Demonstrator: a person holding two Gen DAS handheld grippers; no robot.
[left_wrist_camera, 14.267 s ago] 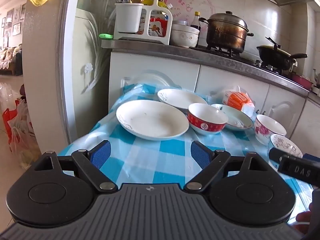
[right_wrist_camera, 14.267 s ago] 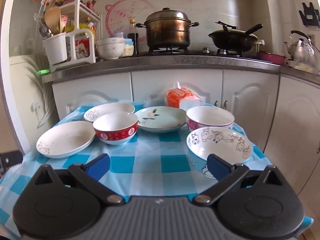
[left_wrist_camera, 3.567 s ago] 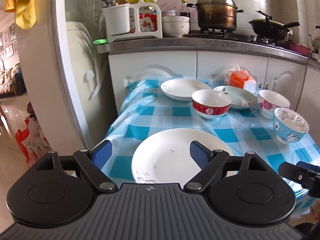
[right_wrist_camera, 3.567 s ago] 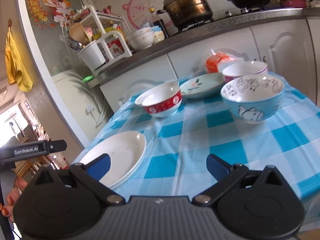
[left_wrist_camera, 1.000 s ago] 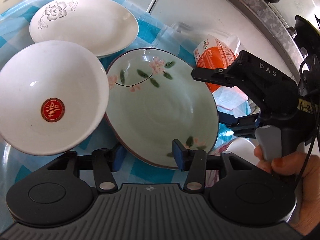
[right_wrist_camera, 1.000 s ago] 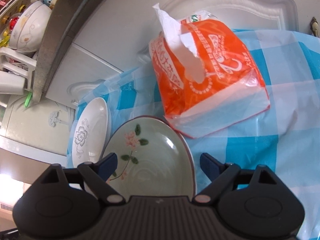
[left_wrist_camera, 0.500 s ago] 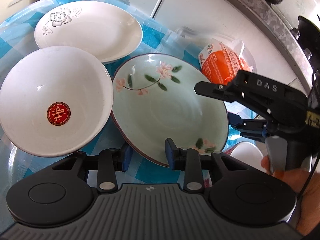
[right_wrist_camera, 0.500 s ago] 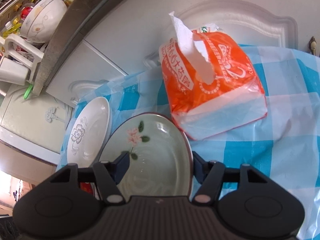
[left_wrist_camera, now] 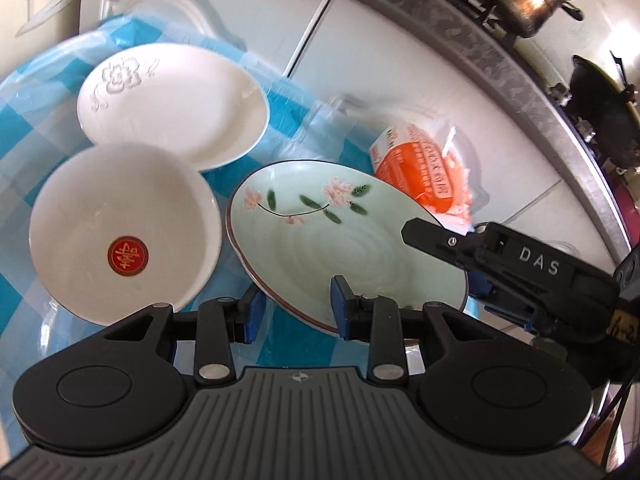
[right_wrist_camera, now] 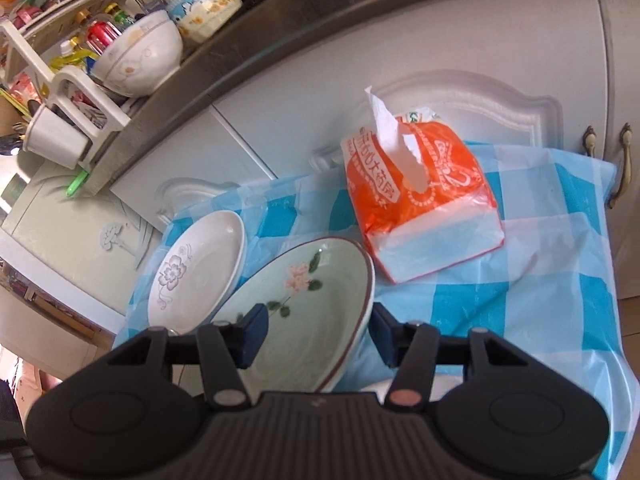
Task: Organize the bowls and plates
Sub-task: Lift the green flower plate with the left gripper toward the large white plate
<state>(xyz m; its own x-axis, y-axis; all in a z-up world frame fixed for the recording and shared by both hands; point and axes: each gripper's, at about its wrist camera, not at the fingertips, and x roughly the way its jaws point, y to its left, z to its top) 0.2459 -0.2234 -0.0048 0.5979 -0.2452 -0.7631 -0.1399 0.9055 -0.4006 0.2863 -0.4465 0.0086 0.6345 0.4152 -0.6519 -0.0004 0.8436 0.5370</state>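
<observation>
The pale green plate (left_wrist_camera: 348, 240) with pink blossoms and a brown rim hung tilted above the checked tablecloth (right_wrist_camera: 540, 280), both the left gripper (left_wrist_camera: 294, 312) and right gripper (right_wrist_camera: 316, 332) pinching its rim; it held nothing.

Green plate (right_wrist_camera: 304, 312) near edge hidden behind right hand-held gripper (right_wrist_camera: 316, 334)

The green plate (left_wrist_camera: 352, 236) is hemmed in by the white bowl (left_wrist_camera: 120, 232) just beside its left rim and the orange tissue pack (right_wrist_camera: 420, 196) near its far edge. Open tabletop (right_wrist_camera: 552, 296) is seen right of the pack.
</observation>
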